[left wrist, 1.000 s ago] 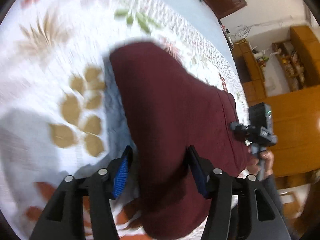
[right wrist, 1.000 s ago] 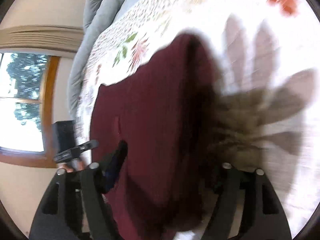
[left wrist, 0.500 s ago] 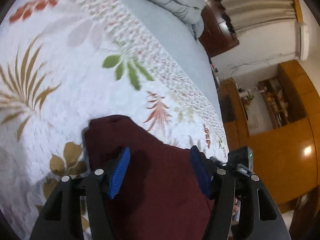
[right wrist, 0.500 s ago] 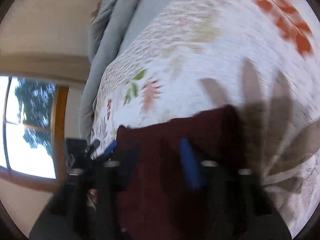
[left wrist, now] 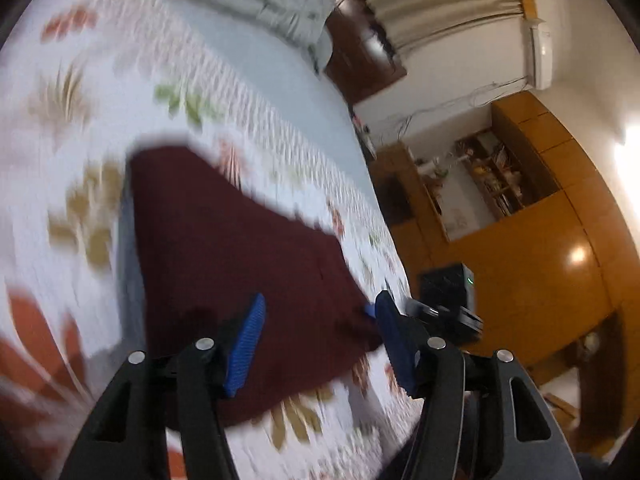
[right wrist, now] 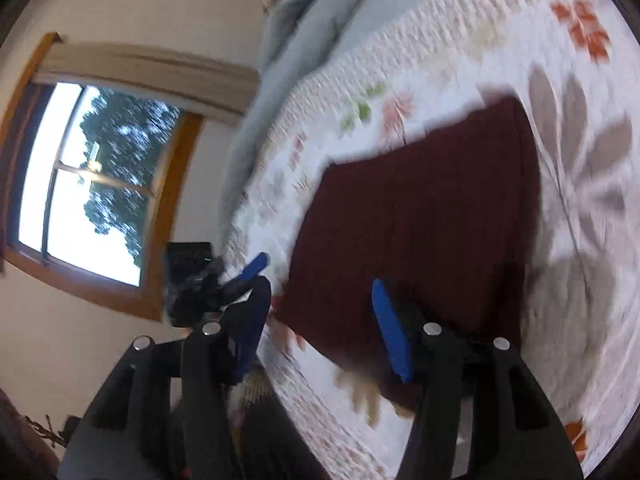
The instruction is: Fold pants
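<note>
The dark maroon pants (left wrist: 232,248) lie folded into a compact block on the white leaf-print bedspread (left wrist: 80,92). They also show in the right wrist view (right wrist: 420,220). My left gripper (left wrist: 316,340) is open and empty, lifted above the near edge of the pants. My right gripper (right wrist: 320,324) is open and empty, held above the near left corner of the pants. The other gripper's body shows at the bed edge in each view (left wrist: 448,296) (right wrist: 192,276).
A grey duvet (left wrist: 260,4) is bunched at the head of the bed. The bed edge (left wrist: 384,216) runs along the right, with wooden cabinets (left wrist: 540,240) beyond. A window (right wrist: 92,176) sits on the wall left of the bed.
Both grippers have pulled back and up from the pants, which now lie flat and whole in view. Both stay open throughout.
</note>
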`<state>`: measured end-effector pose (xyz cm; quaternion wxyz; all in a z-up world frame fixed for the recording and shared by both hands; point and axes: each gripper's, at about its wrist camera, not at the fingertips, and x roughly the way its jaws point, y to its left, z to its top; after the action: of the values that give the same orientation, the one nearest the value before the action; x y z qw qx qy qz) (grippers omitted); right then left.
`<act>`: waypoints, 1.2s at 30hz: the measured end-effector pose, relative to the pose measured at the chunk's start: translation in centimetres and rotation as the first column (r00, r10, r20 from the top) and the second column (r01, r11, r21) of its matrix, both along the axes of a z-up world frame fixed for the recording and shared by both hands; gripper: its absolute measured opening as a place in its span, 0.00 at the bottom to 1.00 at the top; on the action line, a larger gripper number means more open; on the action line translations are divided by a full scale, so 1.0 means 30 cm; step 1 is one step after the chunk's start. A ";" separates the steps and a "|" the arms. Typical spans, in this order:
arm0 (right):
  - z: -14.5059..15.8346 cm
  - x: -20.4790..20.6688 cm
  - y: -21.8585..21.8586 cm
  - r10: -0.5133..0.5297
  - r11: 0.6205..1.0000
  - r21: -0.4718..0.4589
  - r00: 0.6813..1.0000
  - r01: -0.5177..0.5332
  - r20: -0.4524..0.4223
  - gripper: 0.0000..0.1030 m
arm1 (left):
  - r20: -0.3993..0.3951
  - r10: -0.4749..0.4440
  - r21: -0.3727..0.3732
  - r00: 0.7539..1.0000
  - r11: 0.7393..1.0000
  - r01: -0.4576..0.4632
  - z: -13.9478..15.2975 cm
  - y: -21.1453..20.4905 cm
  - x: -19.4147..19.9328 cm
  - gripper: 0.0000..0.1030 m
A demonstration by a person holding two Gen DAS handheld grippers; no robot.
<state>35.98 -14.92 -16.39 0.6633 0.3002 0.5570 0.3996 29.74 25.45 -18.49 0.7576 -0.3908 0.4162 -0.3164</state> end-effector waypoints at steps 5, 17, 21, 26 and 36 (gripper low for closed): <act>-0.197 -0.006 -0.099 -0.067 0.997 0.021 0.989 0.070 -0.131 0.00 | -0.100 0.044 -0.085 0.994 0.995 -0.053 -0.179 0.024 -0.021 0.40; -0.130 -0.130 -0.190 -0.197 0.980 -0.036 0.973 0.194 -0.123 0.21 | -0.127 0.100 -0.119 0.987 0.986 -0.115 -0.102 0.048 -0.191 0.77; 0.018 -0.323 -0.249 -0.286 0.952 -0.117 0.958 0.284 -0.005 0.77 | -0.040 0.118 0.163 0.992 0.980 -0.110 0.065 -0.042 -0.388 0.83; 0.169 -0.688 -0.217 -0.303 0.920 -0.221 0.945 0.324 0.127 0.91 | 0.140 0.162 0.486 0.977 0.848 -0.211 0.275 -0.198 -0.672 0.86; 0.432 -1.208 -0.003 -0.221 0.656 -0.549 0.827 0.518 0.517 0.97 | 0.354 0.174 0.776 0.919 0.493 -0.392 0.555 -0.474 -1.131 0.87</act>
<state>-0.26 -15.02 -3.42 0.8941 0.0614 0.4366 0.0785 -4.20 11.23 -1.84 0.9348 -0.0068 0.3551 0.0071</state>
